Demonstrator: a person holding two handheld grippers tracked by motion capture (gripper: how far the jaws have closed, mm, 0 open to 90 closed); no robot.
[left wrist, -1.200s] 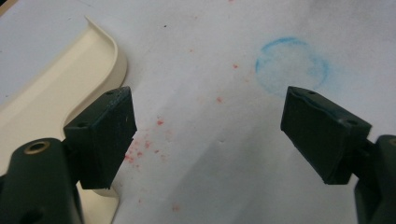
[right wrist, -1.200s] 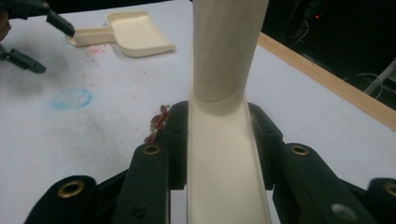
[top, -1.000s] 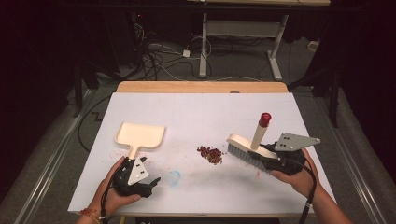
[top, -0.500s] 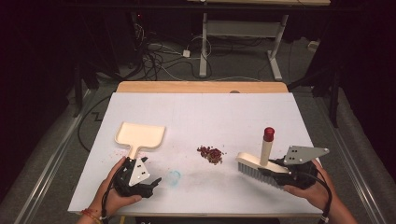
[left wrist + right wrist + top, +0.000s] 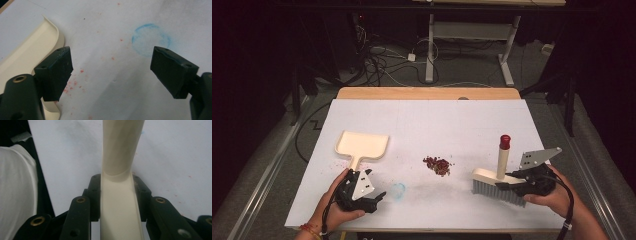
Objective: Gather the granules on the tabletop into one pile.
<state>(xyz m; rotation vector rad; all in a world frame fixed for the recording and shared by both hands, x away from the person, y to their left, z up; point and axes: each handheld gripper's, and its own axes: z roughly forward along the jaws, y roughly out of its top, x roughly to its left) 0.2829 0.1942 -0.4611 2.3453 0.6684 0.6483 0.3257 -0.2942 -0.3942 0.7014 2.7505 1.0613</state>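
The brush (image 5: 498, 183) stands bristles-down on the bench (image 5: 427, 120), right of the red crumbs (image 5: 437, 165), clamped at its head by the right tongs (image 5: 518, 186); sweep it low toward the dustpan (image 5: 362, 146), bristles kept flat; the left tongs (image 5: 379, 198) gape empty near the pan's handle and should grip it first

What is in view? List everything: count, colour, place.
dustpan: one, cream, left part of the table, handle toward the left tool.
brush: one, cream with grey bristles and a red-capped handle, right part, bristles down.
crumbs: one small pile, dark red, centre.
ring mark: one, pale blue, near the front edge.
table: one, white top with a wooden far edge.
left tool: one, black, open, beside the dustpan handle.
right tool: one, black, shut on the brush.
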